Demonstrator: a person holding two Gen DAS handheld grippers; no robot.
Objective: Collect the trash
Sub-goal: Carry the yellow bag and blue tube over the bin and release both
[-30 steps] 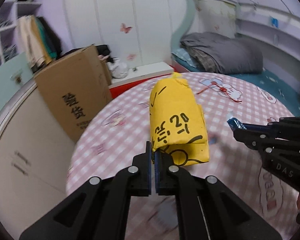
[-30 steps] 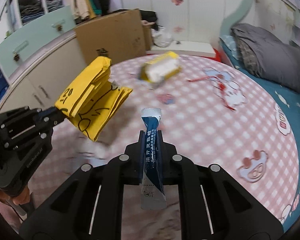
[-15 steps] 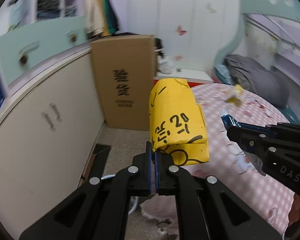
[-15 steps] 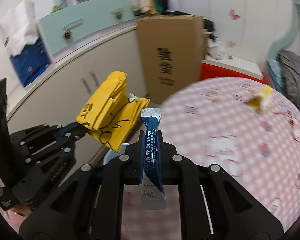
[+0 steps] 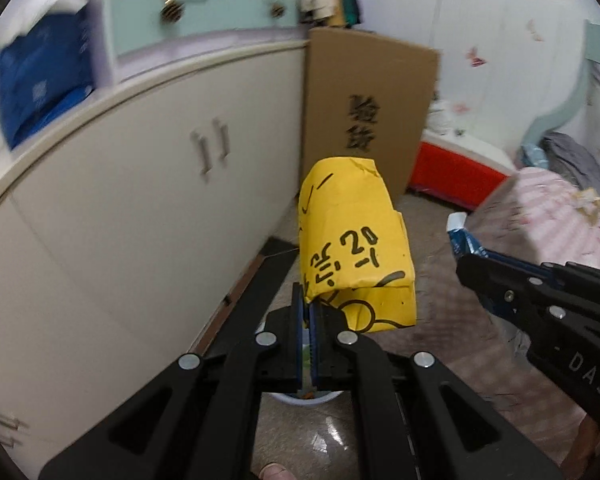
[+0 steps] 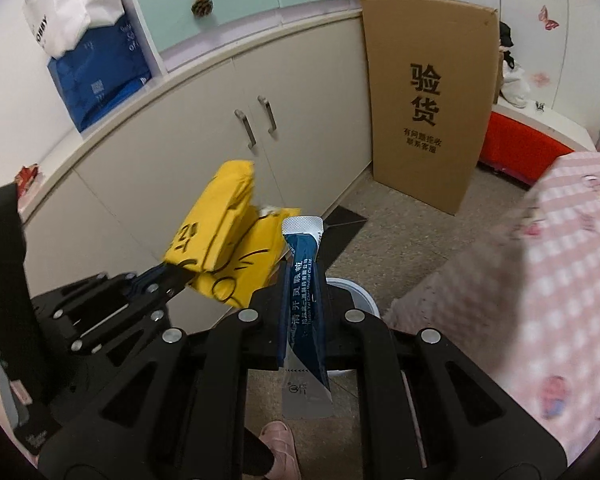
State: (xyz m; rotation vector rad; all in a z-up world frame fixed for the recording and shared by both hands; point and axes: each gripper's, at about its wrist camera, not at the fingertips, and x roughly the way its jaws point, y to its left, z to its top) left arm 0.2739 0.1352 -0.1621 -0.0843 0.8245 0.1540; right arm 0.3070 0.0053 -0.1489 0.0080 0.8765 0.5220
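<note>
My left gripper (image 5: 310,312) is shut on a folded yellow paper wrapper (image 5: 352,248) with black marks, held upright in the air above the floor. It also shows in the right wrist view (image 6: 224,236), at the tip of the left gripper (image 6: 172,276). My right gripper (image 6: 302,284) is shut on a blue and silver sachet (image 6: 304,308), held upright. The right gripper (image 5: 472,264) with the sachet's tip (image 5: 458,226) shows at the right of the left wrist view. A white bin's rim (image 6: 358,294) lies on the floor just below both grippers, also partly seen in the left wrist view (image 5: 300,400).
A beige cabinet (image 6: 188,148) runs along the left. A tall cardboard box (image 6: 428,96) leans at its end. The table with a pink checked cloth (image 6: 560,264) is at the right, with a crumpled scrap (image 5: 590,200) on it. A pink slipper (image 6: 278,444) is below.
Both grippers have swung left, away from the table, and now hang over the floor by the cabinet, above the white bin. Each keeps hold of its item.
</note>
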